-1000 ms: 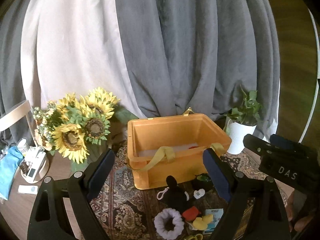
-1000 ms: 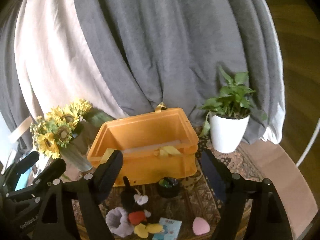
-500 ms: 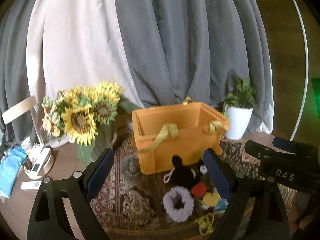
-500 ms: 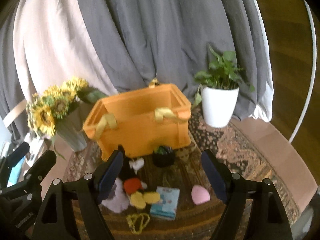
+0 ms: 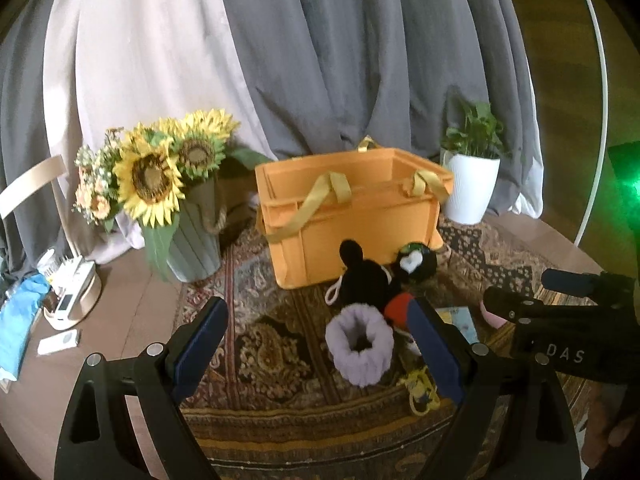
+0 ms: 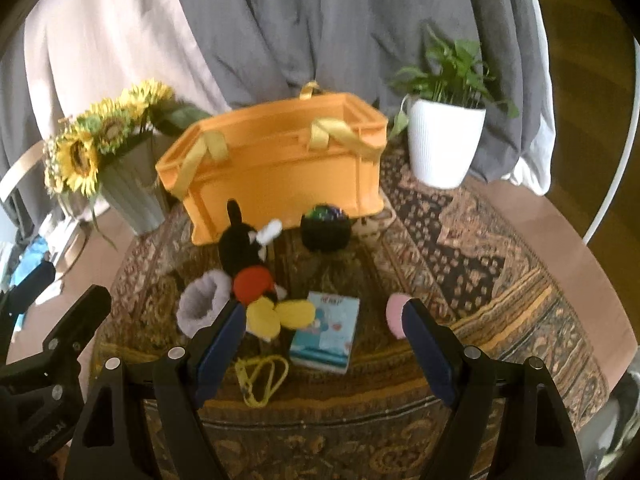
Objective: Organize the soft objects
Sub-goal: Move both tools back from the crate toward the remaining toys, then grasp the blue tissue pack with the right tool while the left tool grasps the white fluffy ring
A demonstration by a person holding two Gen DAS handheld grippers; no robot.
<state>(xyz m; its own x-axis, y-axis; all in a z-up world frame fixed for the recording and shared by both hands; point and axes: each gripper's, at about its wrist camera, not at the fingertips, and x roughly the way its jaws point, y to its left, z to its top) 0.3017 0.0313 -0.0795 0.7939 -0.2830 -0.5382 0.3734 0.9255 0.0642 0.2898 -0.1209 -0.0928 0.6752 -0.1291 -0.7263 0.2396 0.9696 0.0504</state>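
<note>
we held both grippers above the patterned rug [image 6: 460, 236], and neither had hold of anything. the left gripper [image 5: 320, 344] stood wide open, its blue pads either side of the view, with the lilac scrunchie [image 5: 359, 345] lying on the rug between and beyond them, untouched. the right gripper [image 6: 322, 344] was open too, a little less wide, with nothing pressed between its pads.

the soft things lay in a loose cluster on the rug in front of the orange crate [image 6: 276, 168]. the mouse toy [image 6: 250, 264] lay on its back, head toward the crate, yellow feet toward us, touching the scrunchie [image 6: 204, 302] on its left. a small dark pouch [image 6: 325, 230] sat just before the crate's front wall. a tissue packet [image 6: 326, 334] lay just beside the mouse's feet, a pink sponge [image 6: 396, 314] near the right pad, and a yellow cord [image 6: 262, 376] closest to us.

the crate's yellow straps [image 5: 316, 204] hung over its front rim. we could not see inside it. a vase of sunflowers [image 5: 160, 184] stood to its left and a potted plant [image 6: 444, 136] to its right, grey curtains [image 5: 360, 60] behind.
</note>
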